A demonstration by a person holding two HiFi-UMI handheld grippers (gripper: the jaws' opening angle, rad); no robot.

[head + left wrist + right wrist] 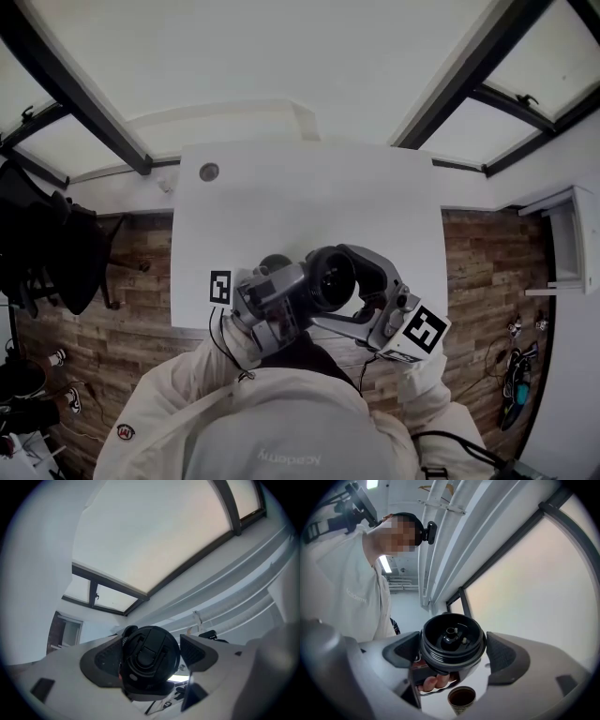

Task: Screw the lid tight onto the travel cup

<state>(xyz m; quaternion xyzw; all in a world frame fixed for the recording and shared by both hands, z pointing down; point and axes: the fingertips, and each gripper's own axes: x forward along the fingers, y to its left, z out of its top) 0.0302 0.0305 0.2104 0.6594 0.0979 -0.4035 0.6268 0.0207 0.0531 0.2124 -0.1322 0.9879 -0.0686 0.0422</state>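
Note:
The black screw lid (330,277) hangs in the air above the white table's front edge, between my two grippers, which face each other. In the left gripper view I see the lid's top (150,658) with its flip latch. My left gripper (152,657) has both pads against the lid's rim. The right gripper view shows the lid's threaded underside (452,644). My right gripper (453,651) stands round it with a thin gap at the right pad. The travel cup (461,699) stands open-mouthed on the table below, and it is the dark round shape (275,263) beyond the left gripper.
The white table (309,197) has a round grommet (209,172) at its far left corner. Wood-pattern floor lies on both sides. A dark chair with bags (47,253) stands at the left, and a white cabinet (567,244) at the right.

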